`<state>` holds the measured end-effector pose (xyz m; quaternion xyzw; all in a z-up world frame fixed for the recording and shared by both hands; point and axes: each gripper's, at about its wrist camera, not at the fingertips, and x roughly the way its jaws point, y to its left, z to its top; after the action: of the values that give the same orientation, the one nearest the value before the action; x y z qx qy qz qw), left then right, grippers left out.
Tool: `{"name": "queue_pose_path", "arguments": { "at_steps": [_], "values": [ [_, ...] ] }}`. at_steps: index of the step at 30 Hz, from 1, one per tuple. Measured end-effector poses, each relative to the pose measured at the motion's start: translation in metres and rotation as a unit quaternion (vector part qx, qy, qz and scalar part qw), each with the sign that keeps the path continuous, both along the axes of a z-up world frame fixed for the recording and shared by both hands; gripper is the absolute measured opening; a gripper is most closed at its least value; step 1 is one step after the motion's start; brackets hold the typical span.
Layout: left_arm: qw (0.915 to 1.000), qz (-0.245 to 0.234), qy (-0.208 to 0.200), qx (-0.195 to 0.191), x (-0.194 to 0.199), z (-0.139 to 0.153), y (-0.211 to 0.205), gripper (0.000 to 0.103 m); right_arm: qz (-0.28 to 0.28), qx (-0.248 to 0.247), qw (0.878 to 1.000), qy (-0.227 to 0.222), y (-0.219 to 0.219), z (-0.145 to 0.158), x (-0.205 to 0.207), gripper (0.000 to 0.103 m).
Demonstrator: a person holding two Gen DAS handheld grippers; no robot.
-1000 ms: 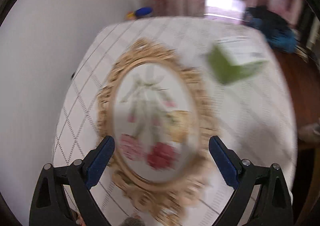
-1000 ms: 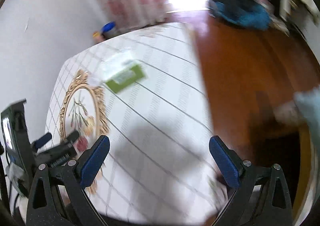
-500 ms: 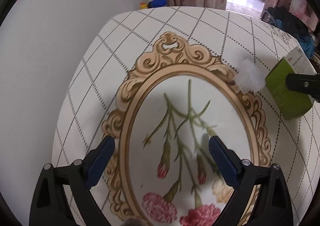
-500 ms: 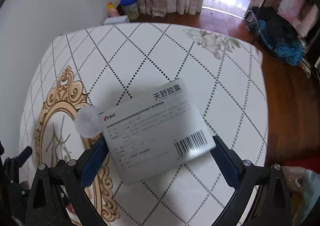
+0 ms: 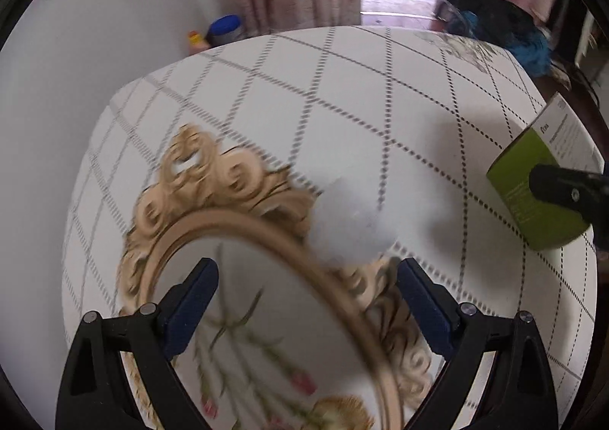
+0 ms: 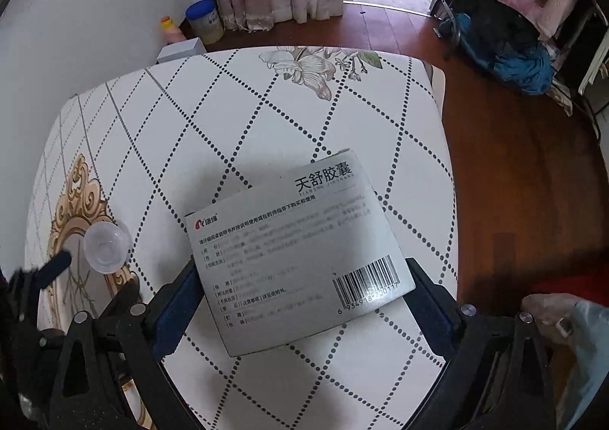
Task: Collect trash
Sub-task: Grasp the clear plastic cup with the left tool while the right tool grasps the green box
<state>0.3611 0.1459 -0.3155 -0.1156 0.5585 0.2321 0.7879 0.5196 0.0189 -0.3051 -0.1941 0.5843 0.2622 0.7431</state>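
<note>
A flat medicine box (image 6: 300, 251), grey-white on top with a barcode and green on its side (image 5: 533, 197), lies on the table. My right gripper (image 6: 300, 300) is open with its blue pads on either side of the box's near end. A small clear plastic cup (image 6: 106, 247) sits on the gold ornamental frame print; in the left wrist view it is a blurred white shape (image 5: 350, 224) just ahead of my left gripper (image 5: 304, 296), which is open and empty above the print.
The table (image 6: 266, 106) has a white cloth with dotted diamonds and a flower print. Wood floor lies to the right. A blue-lidded jar (image 6: 203, 20) and an orange bottle stand on the floor by the curtain. A pile of dark and blue clothes (image 6: 506, 49) lies at far right.
My left gripper has moved forward towards the clear cup. My right gripper has come down closer over the medicine box, which now fills the space between its pads.
</note>
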Motion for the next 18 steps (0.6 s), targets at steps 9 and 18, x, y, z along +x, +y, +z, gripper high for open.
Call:
{"name": "queue_pose_path", "arguments": {
  "at_steps": [9,18],
  "values": [
    [0.9992,-0.007,-0.039,-0.003,0.007,0.007,0.015,0.044,0.009,0.002,1.000,0.008,0.004,-0.004,0.007,0.100],
    [0.9987,-0.012,-0.049,0.003,0.000,0.010,0.008,0.038,0.018,-0.003,1.000,-0.006,0.006,-0.005,0.000,0.099]
  ]
}}
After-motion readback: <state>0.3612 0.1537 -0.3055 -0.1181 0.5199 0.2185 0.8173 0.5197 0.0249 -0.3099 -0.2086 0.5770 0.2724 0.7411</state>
